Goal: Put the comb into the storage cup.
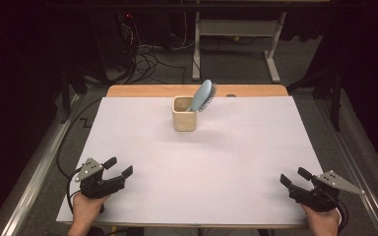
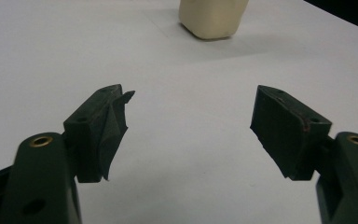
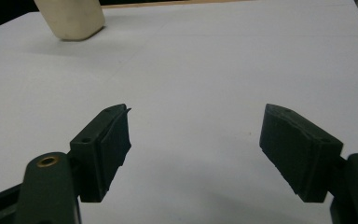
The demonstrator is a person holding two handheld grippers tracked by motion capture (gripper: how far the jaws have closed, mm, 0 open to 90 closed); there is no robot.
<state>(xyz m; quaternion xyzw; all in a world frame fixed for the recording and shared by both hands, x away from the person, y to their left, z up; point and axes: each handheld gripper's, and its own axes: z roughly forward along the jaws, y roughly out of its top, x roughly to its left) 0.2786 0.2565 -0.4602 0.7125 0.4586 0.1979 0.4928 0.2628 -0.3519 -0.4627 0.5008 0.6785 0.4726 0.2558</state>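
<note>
Two grippers, left (image 1: pixel 118 166) and right (image 1: pixel 292 176), fingers wide and empty; one cup (image 1: pixel 183 120), one hairbrush (image 1: pixel 203 95).

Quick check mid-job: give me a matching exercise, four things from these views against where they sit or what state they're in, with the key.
Things
1. light blue oval hairbrush
2. cream square holder cup
3. left black two-jaw gripper
4. right black two-jaw gripper

Places or states
A. open, at the near right corner of the white table sheet
B. standing upright on the far middle of the sheet
C. open, at the near left corner of the sheet
D. handle down in the cup, head leaning to the right above the rim

Pairs: 1-D, 2-B, 3-C, 4-A
</note>
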